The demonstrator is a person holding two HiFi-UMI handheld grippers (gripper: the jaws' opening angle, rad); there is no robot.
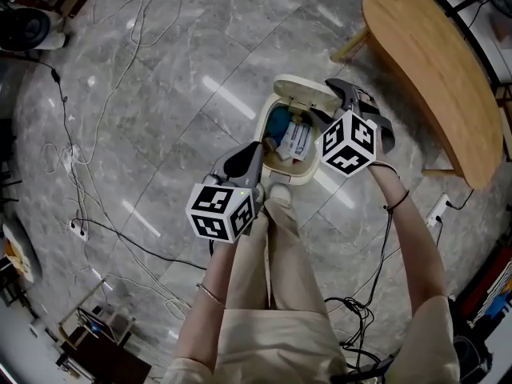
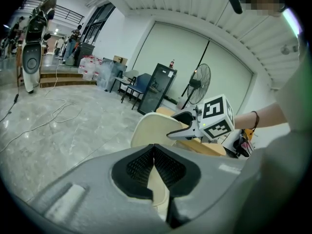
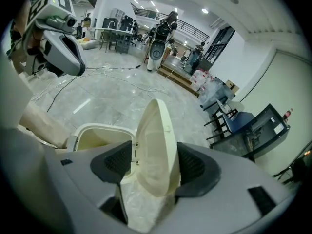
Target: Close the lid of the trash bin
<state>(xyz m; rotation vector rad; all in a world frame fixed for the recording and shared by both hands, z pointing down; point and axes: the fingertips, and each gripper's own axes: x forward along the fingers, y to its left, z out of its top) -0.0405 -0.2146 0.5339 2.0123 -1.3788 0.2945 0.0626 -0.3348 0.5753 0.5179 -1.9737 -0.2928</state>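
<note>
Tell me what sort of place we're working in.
Likely a large indoor studio or workshop hall: a polished stone floor with loose cables, a wooden table, plus a standing fan and a tall speaker.

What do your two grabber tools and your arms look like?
The left tool and the right tool are grey with black ridged pads, each carrying a white cube with black square markers. The person wears a thin bracelet on the left wrist, a black band on the right, and beige sleeves.
</note>
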